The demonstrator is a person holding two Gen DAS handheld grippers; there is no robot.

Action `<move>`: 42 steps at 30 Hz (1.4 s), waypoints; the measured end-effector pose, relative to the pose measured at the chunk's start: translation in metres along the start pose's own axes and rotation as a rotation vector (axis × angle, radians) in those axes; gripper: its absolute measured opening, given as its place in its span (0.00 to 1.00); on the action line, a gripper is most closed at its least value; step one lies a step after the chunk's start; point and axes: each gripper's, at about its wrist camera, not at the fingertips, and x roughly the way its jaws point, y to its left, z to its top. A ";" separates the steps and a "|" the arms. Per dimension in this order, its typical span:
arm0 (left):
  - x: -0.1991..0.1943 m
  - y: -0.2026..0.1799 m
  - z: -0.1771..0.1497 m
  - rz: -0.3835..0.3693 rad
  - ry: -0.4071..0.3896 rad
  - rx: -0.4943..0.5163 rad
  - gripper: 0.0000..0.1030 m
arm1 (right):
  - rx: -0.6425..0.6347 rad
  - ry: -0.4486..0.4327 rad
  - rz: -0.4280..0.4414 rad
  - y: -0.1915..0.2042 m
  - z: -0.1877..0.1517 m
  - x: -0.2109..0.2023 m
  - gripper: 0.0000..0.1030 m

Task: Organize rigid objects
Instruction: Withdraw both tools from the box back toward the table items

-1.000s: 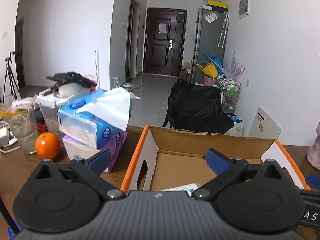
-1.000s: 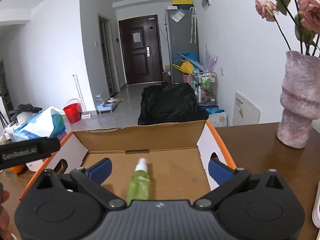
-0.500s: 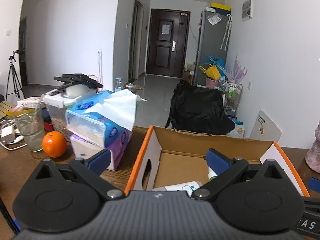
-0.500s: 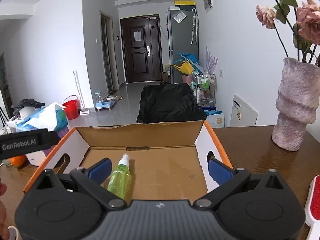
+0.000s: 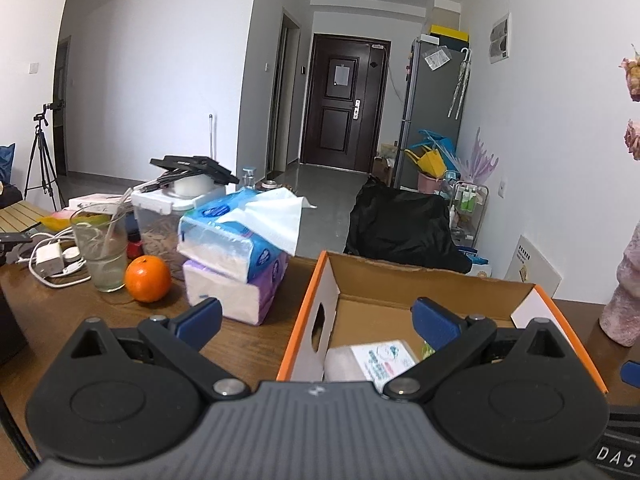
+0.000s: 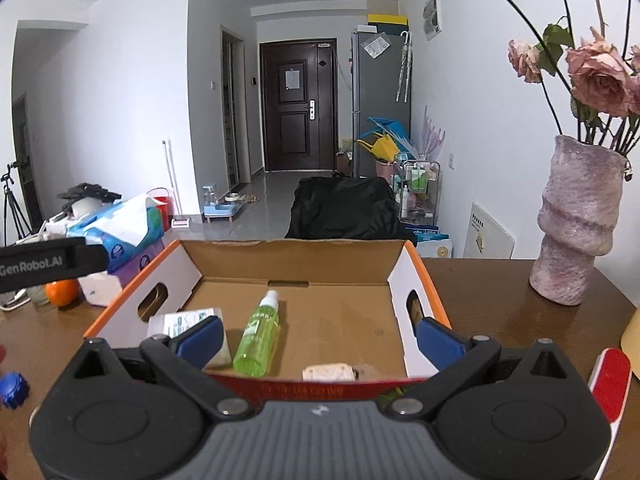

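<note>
So the green spray bottle [image 6: 258, 336] is lying flat on the floor of the open cardboard box [image 6: 294, 258], nozzle toward the far wall, with a white labelled packet [image 6: 182, 320] just beside it on the left side. The box sits on the brown table [image 6: 500, 300]. Both the right tongs [image 6: 318, 338] and left tongs [image 5: 316, 318] hang spread wide with nothing in them. Stacked tissue packs [image 5: 236, 256] and an orange [image 5: 147, 279] sit left of the box, a pink vase [image 6: 576, 224] right.

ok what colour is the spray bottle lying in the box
Translucent lime green with a white cap: the spray bottle lies inside the cardboard box. It shows best in the right wrist view.
</note>
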 end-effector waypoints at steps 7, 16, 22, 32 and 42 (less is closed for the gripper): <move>-0.027 0.008 -0.012 -0.010 0.005 -0.003 1.00 | 0.011 0.002 0.003 -0.004 -0.015 -0.025 1.00; -0.056 0.015 -0.033 -0.022 0.011 0.019 1.00 | -0.008 0.011 0.009 -0.007 -0.035 -0.054 1.00; -0.075 0.017 -0.049 -0.037 0.020 0.032 1.00 | -0.010 0.022 0.007 -0.011 -0.048 -0.068 1.00; -0.107 0.028 -0.075 -0.058 0.047 0.024 1.00 | -0.026 0.019 -0.013 -0.007 -0.070 -0.101 1.00; -0.134 0.039 -0.096 -0.061 0.062 0.045 1.00 | -0.037 0.010 0.010 -0.003 -0.093 -0.137 1.00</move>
